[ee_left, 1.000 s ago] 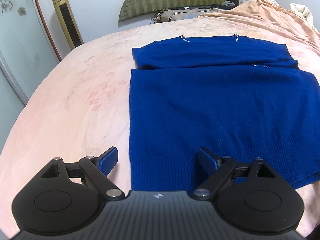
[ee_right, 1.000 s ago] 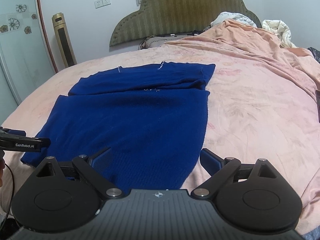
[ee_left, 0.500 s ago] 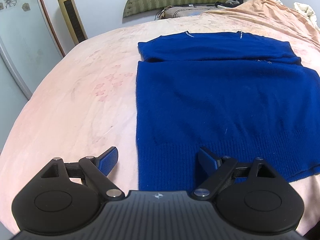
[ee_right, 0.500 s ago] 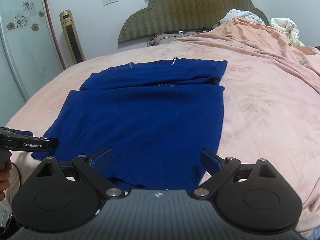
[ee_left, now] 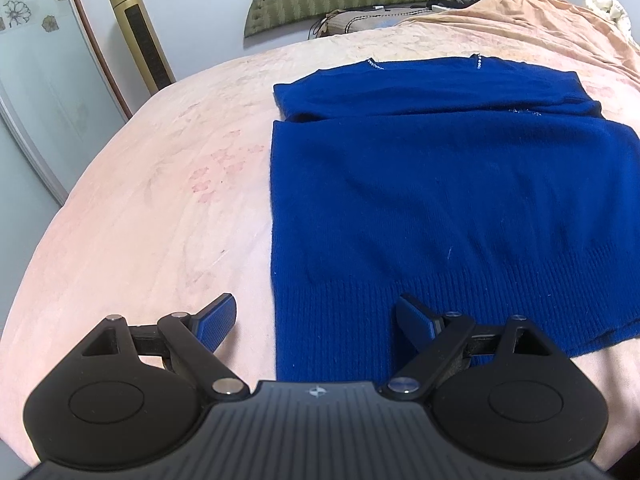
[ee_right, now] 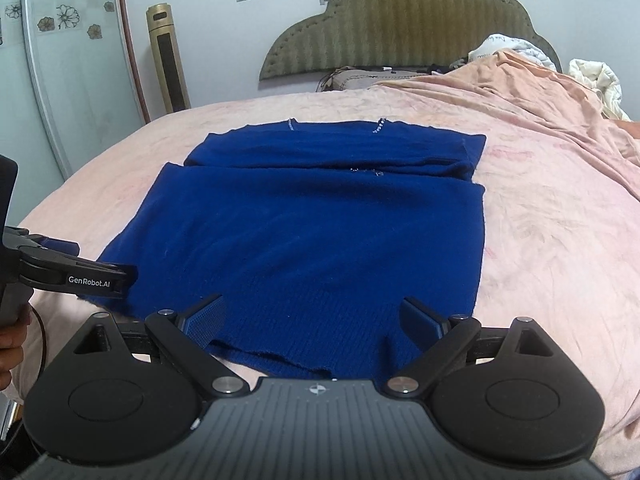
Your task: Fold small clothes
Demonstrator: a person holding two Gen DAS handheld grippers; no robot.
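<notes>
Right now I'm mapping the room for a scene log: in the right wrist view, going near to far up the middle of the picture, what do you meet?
Right hand-held gripper → blue sweater → pink bedsheet → pillow → green headboard.

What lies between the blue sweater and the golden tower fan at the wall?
Only bare pink bedsheet lies between the blue sweater and the golden tower fan; beyond the bed edge comes the fan. The left wrist view shows it best.
</notes>
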